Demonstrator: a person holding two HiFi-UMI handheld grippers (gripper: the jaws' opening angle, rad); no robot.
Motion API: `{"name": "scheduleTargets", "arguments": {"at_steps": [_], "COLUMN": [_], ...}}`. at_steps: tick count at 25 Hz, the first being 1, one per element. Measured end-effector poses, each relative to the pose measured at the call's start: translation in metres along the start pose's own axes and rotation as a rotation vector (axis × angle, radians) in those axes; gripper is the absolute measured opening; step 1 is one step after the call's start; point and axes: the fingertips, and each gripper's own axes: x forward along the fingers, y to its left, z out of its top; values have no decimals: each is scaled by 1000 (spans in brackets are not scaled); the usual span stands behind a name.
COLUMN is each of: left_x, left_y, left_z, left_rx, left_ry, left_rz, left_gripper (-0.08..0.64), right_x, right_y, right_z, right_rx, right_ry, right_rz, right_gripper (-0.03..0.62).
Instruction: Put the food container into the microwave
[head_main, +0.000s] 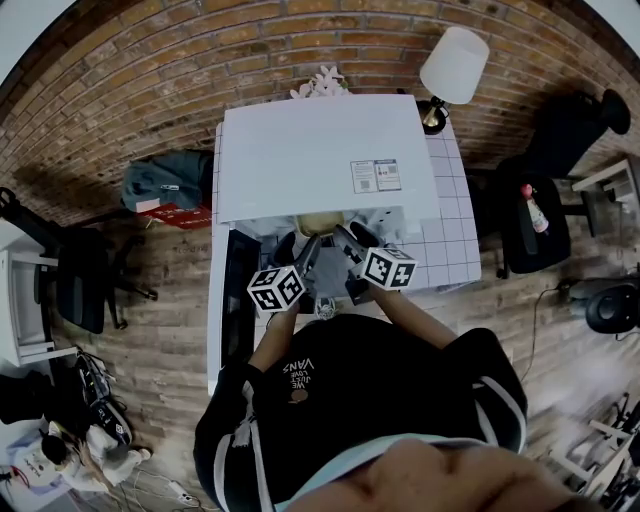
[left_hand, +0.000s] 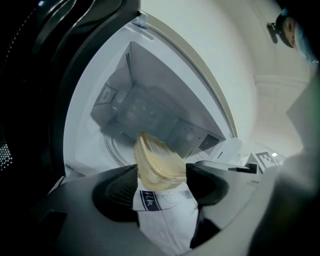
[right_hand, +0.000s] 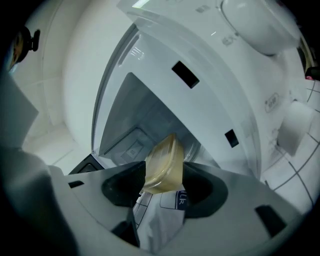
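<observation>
Insertion step: you're holding the food container (left_hand: 159, 162) at the microwave's (head_main: 320, 150) open mouth, left gripper (left_hand: 161, 182) and right gripper (right_hand: 164, 185) both clamping it. Next move is likely calling for a level push onto the turntable (left_hand: 112, 147), then releasing both.

The letters "ilk" stand in white on a dark blue band across a white wrapper (left_hand: 167, 217) that sits between the jaws of the left tool (left_hand: 161, 184), just under the food container (left_hand: 157, 162) they clamp. In the right tool (right_hand: 162, 184) view the same band shows only "lk". The person's black shirt (head_main: 330, 385) carries "VANS", upside down from the head view, with smaller lines under it too fine to read. A label (head_main: 375, 176) with a code square lies on top of the microwave (head_main: 320, 150), its print too small to read. The marker cubes (head_main: 276, 289) bear only black-and-white square patterns, no letters.
</observation>
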Motion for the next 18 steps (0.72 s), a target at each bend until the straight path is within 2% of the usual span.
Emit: {"name": "scheduleTargets", "arguments": {"at_steps": [7,10,14,18], "left_x": [-13,-14,-15,-10], "left_y": [-5,-11,-18,-21], "left_z": [-9,-15,-21,-23], "left_rx": [79,108,141,147], "left_ry": [6,22,45,58], "left_rz": [33,19,-6,-17], "left_gripper": [291,280,144,76], "right_x": [-11,-13,-13,-10], "right_y": [-3,-3,1,3], "right_z": [-16,-19,-22,-25], "right_rx": [-31,-55,-82,-90], "right_ry": [30,32,45,63], "right_rz": [-25,-24,-18,-10], "right_gripper": [202,130,43,18]}}
